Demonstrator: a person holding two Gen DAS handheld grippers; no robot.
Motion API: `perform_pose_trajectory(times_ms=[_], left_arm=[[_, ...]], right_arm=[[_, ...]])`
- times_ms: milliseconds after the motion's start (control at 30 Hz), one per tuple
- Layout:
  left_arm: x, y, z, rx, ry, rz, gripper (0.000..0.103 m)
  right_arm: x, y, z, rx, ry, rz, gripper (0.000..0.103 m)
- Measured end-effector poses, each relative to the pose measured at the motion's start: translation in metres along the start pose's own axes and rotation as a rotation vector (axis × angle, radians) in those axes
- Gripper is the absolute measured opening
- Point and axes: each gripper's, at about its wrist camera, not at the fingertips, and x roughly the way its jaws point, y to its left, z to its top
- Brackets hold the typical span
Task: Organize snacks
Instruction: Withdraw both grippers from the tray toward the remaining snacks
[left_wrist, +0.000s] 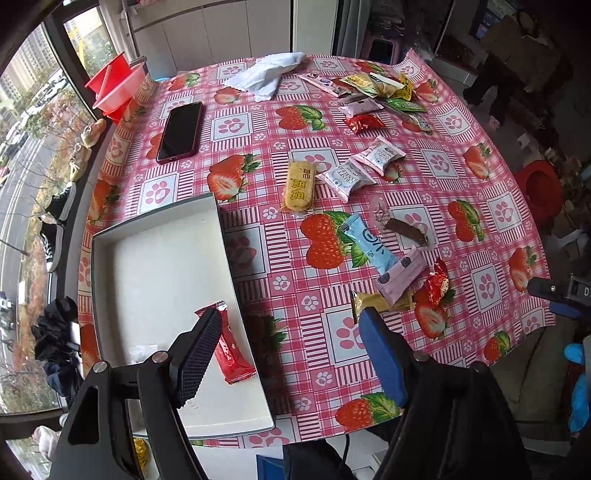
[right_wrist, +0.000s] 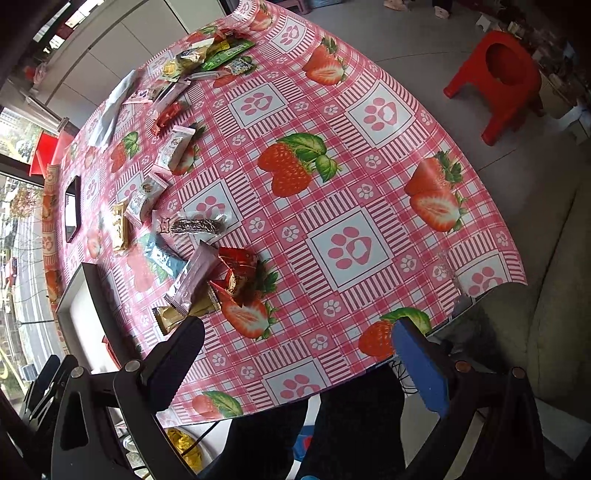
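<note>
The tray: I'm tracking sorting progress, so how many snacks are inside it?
1. A red snack packet lies in the white tray near its right wall, partly behind the left gripper's finger; nothing else shows inside.

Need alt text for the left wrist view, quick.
Open left tongs hover over a white tray holding one red snack packet. More wrapped snacks and a phone lie on the strawberry tablecloth.
</note>
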Motion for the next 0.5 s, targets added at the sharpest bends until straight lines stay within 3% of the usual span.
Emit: perform_pose_trajectory(times_ms=[100, 167, 267, 367, 500], left_arm=[[-0.001, -0.011, 0.003, -0.05, 0.01, 0.056, 0.08], [-0.006, -0.02, 0.001, -0.065, -0.005, 0.033, 0.08], [-0.006, -0.03, -0.006, -0.057, 0.002, 0.075, 0.08], [-0.005, -0.023, -0.014, -0.103, 0.032, 0.03, 0.08], [0.007, -0.013, -0.014, -0.069, 0.044, 0.037, 0.08]], right_arm=[[0.004, -0.007, 0.013, -0.075, 0.033, 0.0, 0.102], [0.001, -0.017, 0.02, -0.089, 0.021, 0.021, 0.102], [0.014, -0.028, 0.028, -0.085, 0.06, -0.019, 0.102], [0.023, -0.026, 0.026, -0.076, 0.109, 0.013, 0.102], [0.036, -0.002, 0.022, -0.134, 0.131, -0.002, 0.102]])
